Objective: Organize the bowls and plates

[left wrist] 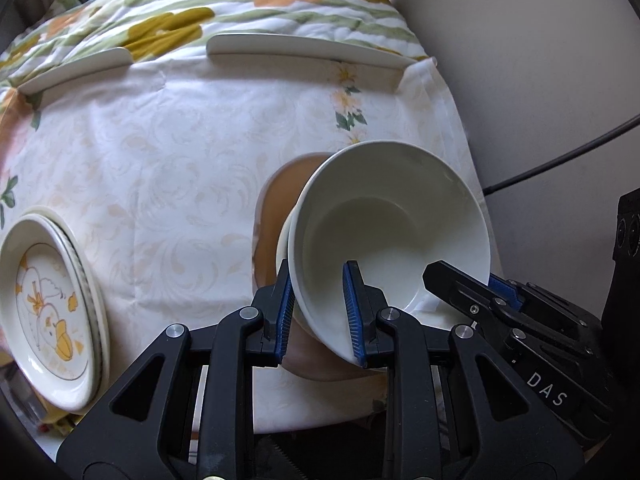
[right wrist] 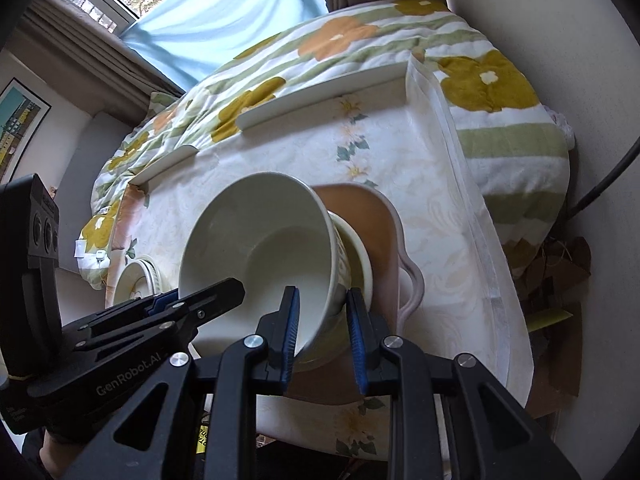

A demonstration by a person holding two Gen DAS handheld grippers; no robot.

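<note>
Bowls (left wrist: 384,220), two nested and white, sit tilted between both grippers above a tan dish (right wrist: 372,216) on the pale tablecloth (left wrist: 160,168). Left gripper (left wrist: 320,312) pinches the near-left rim; right gripper (right wrist: 324,336) pinches the opposite rim, one pad inside and one outside. The upper bowl's interior is plain and glossy; a stack of duck-printed plates (left wrist: 48,312) lies well apart.

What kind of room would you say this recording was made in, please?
Probably a bedroom or living room in a home: a flowered quilt lies behind a small table under a tablecloth, with a curtained window and a framed picture on the wall.
</note>
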